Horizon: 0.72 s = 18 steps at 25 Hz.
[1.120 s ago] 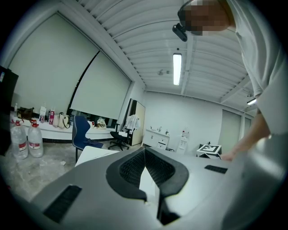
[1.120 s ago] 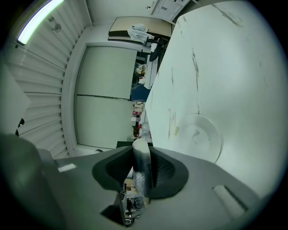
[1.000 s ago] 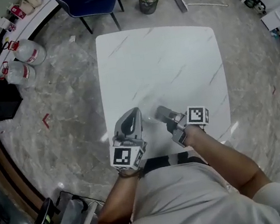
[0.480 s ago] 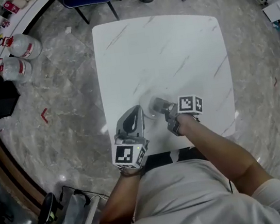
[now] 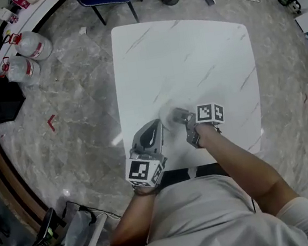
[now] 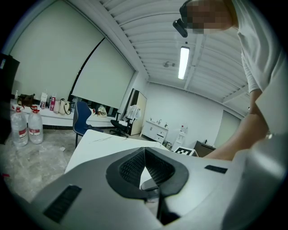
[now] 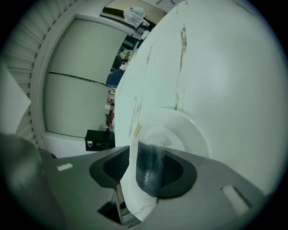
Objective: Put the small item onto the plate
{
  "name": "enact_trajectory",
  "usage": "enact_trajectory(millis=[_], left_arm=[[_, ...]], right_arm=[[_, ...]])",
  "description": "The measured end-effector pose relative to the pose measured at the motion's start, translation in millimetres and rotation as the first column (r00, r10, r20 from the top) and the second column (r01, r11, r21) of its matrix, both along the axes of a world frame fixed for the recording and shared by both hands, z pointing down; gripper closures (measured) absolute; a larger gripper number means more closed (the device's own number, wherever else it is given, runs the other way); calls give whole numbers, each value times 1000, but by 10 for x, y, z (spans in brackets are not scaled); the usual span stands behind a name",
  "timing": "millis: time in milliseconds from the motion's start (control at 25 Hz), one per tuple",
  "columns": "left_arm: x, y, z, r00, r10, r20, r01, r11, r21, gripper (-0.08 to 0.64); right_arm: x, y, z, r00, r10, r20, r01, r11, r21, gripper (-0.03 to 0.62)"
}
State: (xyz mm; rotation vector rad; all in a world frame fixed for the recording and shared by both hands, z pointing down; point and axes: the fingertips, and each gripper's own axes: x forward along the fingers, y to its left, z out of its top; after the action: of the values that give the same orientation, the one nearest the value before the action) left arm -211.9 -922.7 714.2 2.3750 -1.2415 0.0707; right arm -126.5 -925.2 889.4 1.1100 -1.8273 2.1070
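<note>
White counter (image 7: pixel 225 67); right gripper (image 7: pixel 148 159) jaws opening, small clear cup (image 7: pixel 150 173) between them, plate (image 7: pixel 194 131) just beyond. Left gripper (image 6: pixel 144 152) jaws together, empty.

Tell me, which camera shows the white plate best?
The right gripper view: the plate fills the middle, its round rim plain against the table. The head view shows the plate only as a faint pale disc. In the left gripper view I cannot make it out.

Light: bright, even, from ceiling strip lamp (image 6: pixel 184 63)
Glare: white table (image 5: pixel 191 62) overexposed, plate (image 5: pixel 168 118) barely distinct
Edges: fisheye bending, dark corners
Blur: soft close to the lenses
</note>
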Motion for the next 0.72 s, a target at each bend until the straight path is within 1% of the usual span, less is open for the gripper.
enact_trajectory(millis=[240, 400, 520, 640, 720], left_arm=[[-12, 49, -28, 1000, -3, -14, 3, 1000, -8, 554], [-27, 98, -119, 1000, -7, -24, 7, 1000, -9, 554], [12, 157, -205, 1000, 0, -31, 0, 1000, -5, 554], [34, 197, -298, 999, -3, -40, 3, 1000, 7, 554], [-45, 180, -395, 999, -5, -39, 6, 1000, 14, 554]], right_arm=[[-45, 26, -36, 989, -112, -101, 111, 994, -17, 368], [-37, 72, -115, 965, -191, -177, 189, 982, -27, 354], [14, 145, -168, 938, -247, -242, 247, 969, -34, 356], [120, 211, -234, 926, -258, -276, 259, 965, -32, 355], [136, 211, -342, 913, -269, -306, 278, 960, -13, 353]])
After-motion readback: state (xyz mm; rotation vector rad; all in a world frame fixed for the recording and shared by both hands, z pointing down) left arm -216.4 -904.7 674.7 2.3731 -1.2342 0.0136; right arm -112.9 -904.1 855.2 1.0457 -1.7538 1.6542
